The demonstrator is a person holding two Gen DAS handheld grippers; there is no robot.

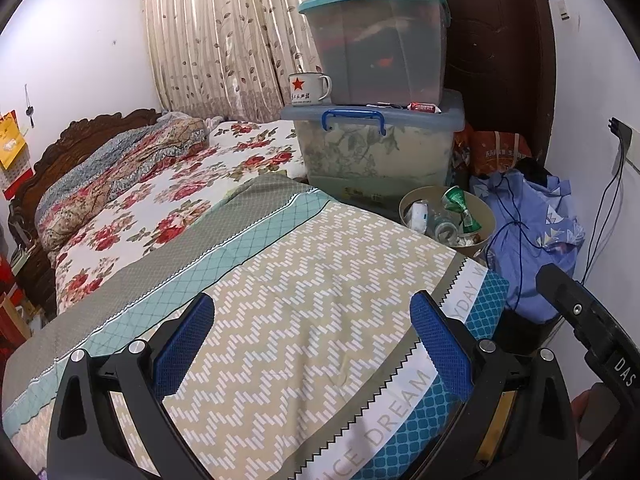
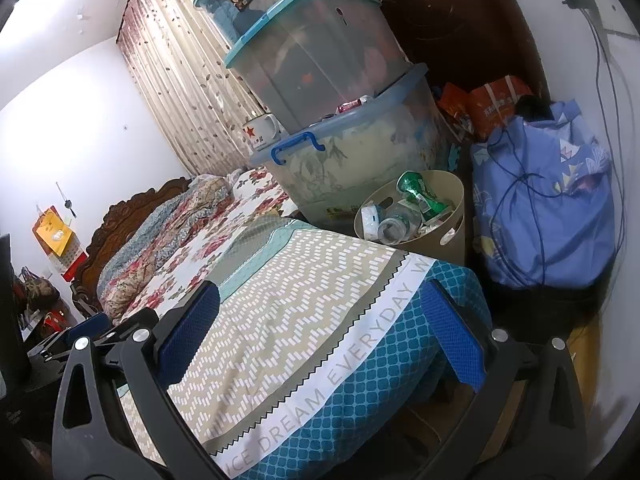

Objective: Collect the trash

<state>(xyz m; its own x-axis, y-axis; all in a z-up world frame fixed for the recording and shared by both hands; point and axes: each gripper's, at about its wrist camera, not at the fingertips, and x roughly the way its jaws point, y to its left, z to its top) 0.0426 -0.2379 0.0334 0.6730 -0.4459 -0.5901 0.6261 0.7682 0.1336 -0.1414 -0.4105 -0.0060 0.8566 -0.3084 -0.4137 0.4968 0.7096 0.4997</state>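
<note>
Left gripper [image 1: 312, 344]: jaws spread wide, nothing between the blue pads, hovering over the zigzag-print bedsheet [image 1: 304, 280]. Right gripper [image 2: 320, 344]: same, wide apart and empty, above the sheet's foot corner where the white "NICE DREAM EVERYDAY" band [image 2: 344, 356] runs. In the left wrist view part of the right gripper body shows at 4 o'clock. Task thing: beige trash bin [image 1: 486, 216] stands off the bed's end, at 1 o'clock from the left gripper, well apart from both. Already in it: a crushed green can [image 2: 420, 192] leaning on the far rim, a clear plastic bottle [image 2: 394, 226] lying mouth toward camera, a white wrapper [image 2: 370, 220] at the left side, some smaller scraps I can't make out. Just behind the bin, a stack of 3 clear storage boxes [image 1: 380, 44]; an enamel mug with a red star [image 1: 308, 89] sits on the lowest box's lid. At 3 o'clock of the bin, a blue cloth bundle [image 2: 540, 208] with a cord over it. Floral quilt [image 1: 120, 176] lies at 10 o'clock near the carved headboard.
</note>
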